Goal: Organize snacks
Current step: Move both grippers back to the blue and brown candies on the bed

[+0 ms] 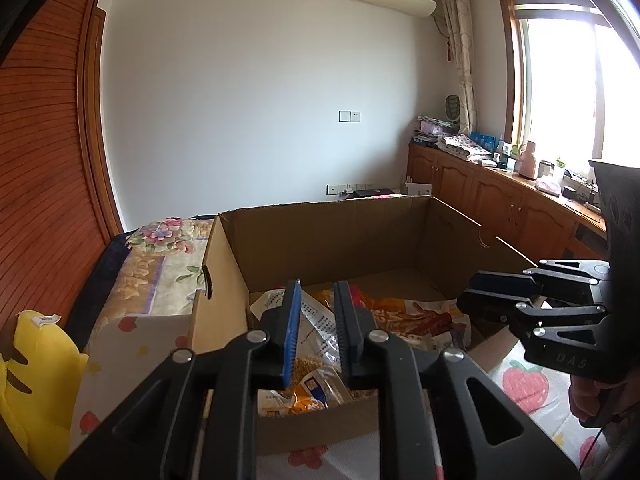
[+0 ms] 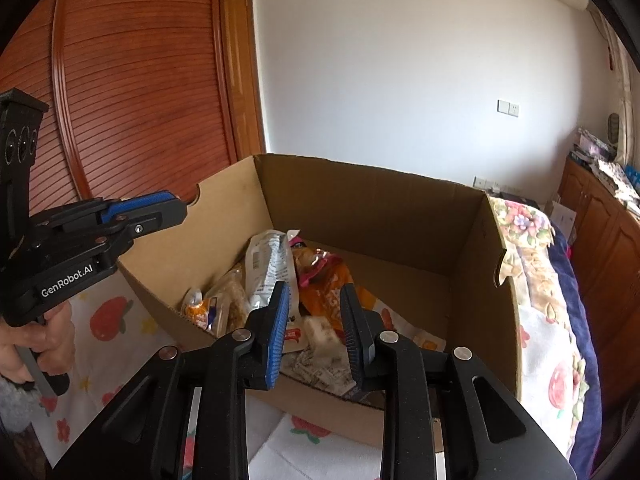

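Observation:
An open cardboard box (image 1: pixel 320 208) (image 2: pixel 360 168) stands on the bed with several snack packets in its near half: a white printed packet (image 2: pixel 268 264), an orange bag (image 2: pixel 324 284) (image 1: pixel 400 312) and a clear pack of grain bars (image 2: pixel 224 300) (image 1: pixel 316 388). My left gripper (image 1: pixel 318 286) hovers over the box's near edge, jaws a narrow gap apart and nothing gripped. The right gripper (image 2: pixel 315 288) hangs over the same edge, open and empty; its fingers (image 1: pixel 472 296) reach in from the right in the left wrist view. A hand (image 2: pixel 24 344) holds the left gripper's handle.
The box rests on a strawberry-print sheet (image 1: pixel 524 384). A floral quilt (image 1: pixel 160 264) lies beside the box, and a yellow plush toy (image 1: pixel 36 380) sits at the left. A slatted wooden wardrobe (image 2: pixel 140 100) stands behind, with cluttered wooden cabinets (image 1: pixel 500 204) under the window.

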Demonstrator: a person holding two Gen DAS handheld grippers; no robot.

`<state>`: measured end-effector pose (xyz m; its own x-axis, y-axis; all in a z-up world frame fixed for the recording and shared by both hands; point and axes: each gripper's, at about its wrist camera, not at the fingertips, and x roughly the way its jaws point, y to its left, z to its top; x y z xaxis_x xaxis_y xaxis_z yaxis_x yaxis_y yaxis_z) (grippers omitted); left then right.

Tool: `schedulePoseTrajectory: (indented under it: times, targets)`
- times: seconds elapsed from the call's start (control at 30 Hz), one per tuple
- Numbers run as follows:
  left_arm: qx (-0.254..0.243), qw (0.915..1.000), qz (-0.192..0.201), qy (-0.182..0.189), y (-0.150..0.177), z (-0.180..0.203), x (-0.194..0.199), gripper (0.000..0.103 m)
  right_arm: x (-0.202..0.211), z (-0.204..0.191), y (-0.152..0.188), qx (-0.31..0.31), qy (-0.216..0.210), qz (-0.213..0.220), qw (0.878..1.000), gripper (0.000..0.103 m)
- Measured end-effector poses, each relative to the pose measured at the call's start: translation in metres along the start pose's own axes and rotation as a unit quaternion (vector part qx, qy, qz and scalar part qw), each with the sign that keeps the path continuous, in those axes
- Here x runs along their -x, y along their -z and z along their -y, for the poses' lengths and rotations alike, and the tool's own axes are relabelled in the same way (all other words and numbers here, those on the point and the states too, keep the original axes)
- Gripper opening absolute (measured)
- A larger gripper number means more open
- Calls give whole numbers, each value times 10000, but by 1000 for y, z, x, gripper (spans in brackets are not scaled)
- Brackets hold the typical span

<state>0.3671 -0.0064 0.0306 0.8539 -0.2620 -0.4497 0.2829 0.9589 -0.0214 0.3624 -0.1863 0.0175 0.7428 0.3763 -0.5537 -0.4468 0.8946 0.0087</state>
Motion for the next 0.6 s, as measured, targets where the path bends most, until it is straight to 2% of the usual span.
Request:
schedulePoseTrajectory:
  times: [0.33, 0.6]
  targets:
    - [-88, 9999, 60, 42, 10, 15, 38, 19, 56, -17, 0, 169, 51, 202, 9996, 25]
    - [-81, 9998, -105, 130, 31, 26, 58, 20, 94, -33, 19, 148, 81, 205, 9996, 29]
